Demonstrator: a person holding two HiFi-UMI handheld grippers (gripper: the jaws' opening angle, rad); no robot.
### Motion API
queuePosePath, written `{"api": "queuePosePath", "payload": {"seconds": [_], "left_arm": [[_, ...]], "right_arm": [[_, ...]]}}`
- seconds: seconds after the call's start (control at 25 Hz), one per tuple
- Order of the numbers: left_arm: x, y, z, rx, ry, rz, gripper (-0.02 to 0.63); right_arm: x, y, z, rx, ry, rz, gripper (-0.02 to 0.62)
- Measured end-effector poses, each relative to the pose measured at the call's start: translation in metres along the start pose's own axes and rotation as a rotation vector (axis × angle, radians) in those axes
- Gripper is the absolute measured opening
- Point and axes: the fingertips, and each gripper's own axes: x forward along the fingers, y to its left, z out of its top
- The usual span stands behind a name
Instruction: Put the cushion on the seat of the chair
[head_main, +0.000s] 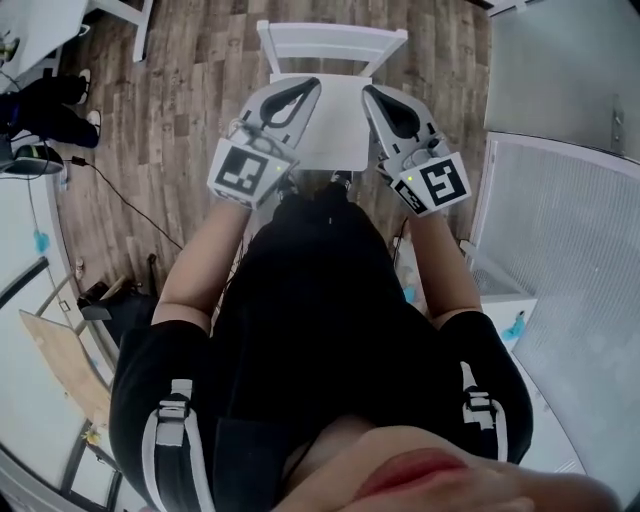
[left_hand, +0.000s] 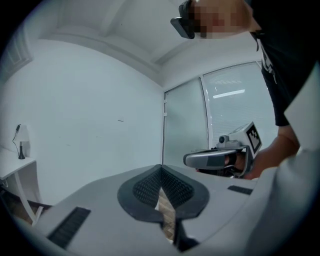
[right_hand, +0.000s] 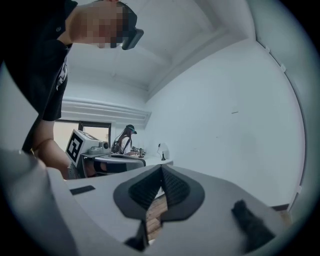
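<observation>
Grippers both clenched on nothing: left gripper (head_main: 312, 86) and right gripper (head_main: 368, 92) held side by side over white wooden slat-backed chair (head_main: 330, 40), tips pinched together, brown plank floor (head_main: 190, 100) showing through gap below pads. Cushion not distinguishable in any view; pale flat surface (head_main: 335, 140) between grippers may be bare seat or cushion already lying there. Best move, by my judgement: confirm which before reaching, keep clear of backrest

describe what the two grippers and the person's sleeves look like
The left gripper and right gripper have pale grey, tapered shells with black, cross-ridged pads. Each carries a white cube printed with black square markers, and a small green light shows on the right one. The person wears a black top with short sleeves bearing white stripes.
</observation>
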Motion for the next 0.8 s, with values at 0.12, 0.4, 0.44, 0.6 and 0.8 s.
{"api": "queuePosePath", "payload": {"seconds": [0.12, 0.4, 0.44, 0.6, 0.8], "left_arm": [[0.001, -0.003, 0.010, 0.027, -0.012, -0.003, 0.011], [0.003, -0.007, 0.019, 0.050, -0.027, 0.001, 0.011], [0.003, -0.007, 0.020, 0.048, -0.030, 0.000, 0.011], [0.002, -0.007, 0.019, 0.035, -0.024, 0.001, 0.011], [0.003, -0.005, 0.025, 0.029, -0.040, 0.006, 0.011]], "right_arm": [[-0.003, -0.001, 0.009, -0.011, -0.014, -0.002, 0.017], [-0.002, -0.001, 0.018, -0.035, -0.023, 0.006, 0.017], [-0.002, 0.000, 0.018, -0.037, -0.023, 0.008, 0.017], [0.000, 0.001, 0.019, -0.029, -0.033, 0.020, 0.017], [0.000, -0.001, 0.021, -0.032, -0.033, 0.023, 0.017]]}}
